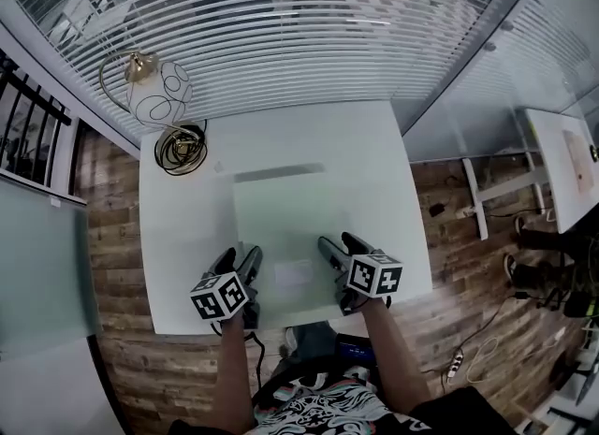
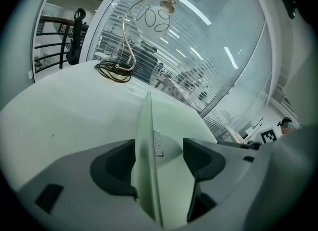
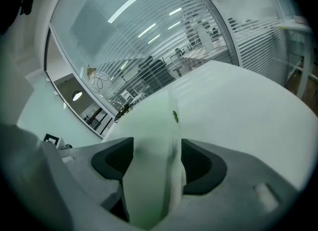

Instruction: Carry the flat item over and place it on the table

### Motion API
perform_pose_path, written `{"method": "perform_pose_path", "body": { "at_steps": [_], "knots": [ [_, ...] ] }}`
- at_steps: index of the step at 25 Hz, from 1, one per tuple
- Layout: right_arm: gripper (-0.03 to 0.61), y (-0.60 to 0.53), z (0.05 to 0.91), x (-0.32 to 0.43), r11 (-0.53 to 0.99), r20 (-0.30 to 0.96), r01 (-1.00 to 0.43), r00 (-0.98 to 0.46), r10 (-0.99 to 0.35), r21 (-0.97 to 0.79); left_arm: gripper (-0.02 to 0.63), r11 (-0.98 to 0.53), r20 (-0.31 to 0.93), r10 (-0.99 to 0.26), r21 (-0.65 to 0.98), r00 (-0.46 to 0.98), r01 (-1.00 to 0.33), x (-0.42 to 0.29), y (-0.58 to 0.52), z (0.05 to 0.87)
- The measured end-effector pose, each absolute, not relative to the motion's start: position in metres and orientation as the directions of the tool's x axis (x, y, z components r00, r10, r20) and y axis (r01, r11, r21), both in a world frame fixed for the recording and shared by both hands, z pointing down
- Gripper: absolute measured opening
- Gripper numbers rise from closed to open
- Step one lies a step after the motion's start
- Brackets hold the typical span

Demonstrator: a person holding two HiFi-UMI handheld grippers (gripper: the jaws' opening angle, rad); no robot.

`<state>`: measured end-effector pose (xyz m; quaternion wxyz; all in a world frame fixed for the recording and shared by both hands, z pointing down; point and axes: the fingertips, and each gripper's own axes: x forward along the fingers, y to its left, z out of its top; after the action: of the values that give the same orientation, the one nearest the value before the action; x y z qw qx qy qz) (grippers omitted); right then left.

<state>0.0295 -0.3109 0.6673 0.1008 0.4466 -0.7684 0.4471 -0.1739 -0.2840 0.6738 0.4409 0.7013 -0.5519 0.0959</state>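
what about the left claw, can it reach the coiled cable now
Probably not: the left claw is shut on the flat panel, and the coiled cable lies well beyond it.

We see here an office: long glass walls [image 1: 281, 40] covered with horizontal blinds close the room, and through them, in the right gripper view, rows of desks [image 3: 198, 51] stand under strip lights. Inside there is a plain white table [image 1: 187, 237] on a wood-pattern floor [image 1: 112, 265], with a globe lamp [image 1: 157, 92] and a coiled cable [image 1: 181, 148] at its far corner. At the right we find a second white table [image 1: 571, 166] and a power strip [image 1: 456, 363] with loose cords on the floor
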Motion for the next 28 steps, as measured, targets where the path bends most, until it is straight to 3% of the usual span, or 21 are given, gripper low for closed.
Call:
{"method": "perform_pose_path", "body": {
  "at_steps": [7,12,15,17,19,22,28],
  "knots": [
    [0.285,-0.315,0.652,0.04,0.198,0.522,-0.799,-0.535,-0.664,-0.567,0.298,-0.005,0.589,-0.73,0.5,0.345,-0.866,-0.187,-0.286,0.656],
    [0.261,-0.314,0.641,0.038,0.21,0.499,-0.798,-0.534,-0.682,-0.565,0.247,-0.021,0.566,-0.76,0.471,0.32,-0.882,-0.19,-0.287,0.643],
    [0.167,-0.31,0.631,0.036,0.242,0.488,-0.808,-0.532,-0.692,-0.538,0.192,-0.043,0.533,-0.787,0.454,0.31,-0.89,-0.19,-0.286,0.63],
    [0.063,-0.309,0.627,0.039,0.263,0.505,-0.842,-0.502,-0.702,-0.471,0.156,-0.078,0.484,-0.81,0.47,0.33,-0.879,-0.186,-0.287,0.616],
    [0.026,-0.308,0.62,0.04,0.285,0.513,-0.868,-0.476,-0.715,-0.407,0.146,-0.108,0.446,-0.823,0.485,0.352,-0.868,-0.181,-0.287,0.603],
    [0.006,-0.306,0.603,0.039,0.309,0.478,-0.874,-0.468,-0.744,-0.375,0.037,-0.125,0.44,-0.825,0.469,0.354,-0.874,-0.178,-0.283,0.591],
    [0.006,-0.294,0.558,0.032,0.396,0.389,-0.893,-0.45,-0.804,-0.216,0.017,-0.144,0.407,-0.855,0.408,0.321,-0.902,-0.176,-0.27,0.561]
  ]
}}
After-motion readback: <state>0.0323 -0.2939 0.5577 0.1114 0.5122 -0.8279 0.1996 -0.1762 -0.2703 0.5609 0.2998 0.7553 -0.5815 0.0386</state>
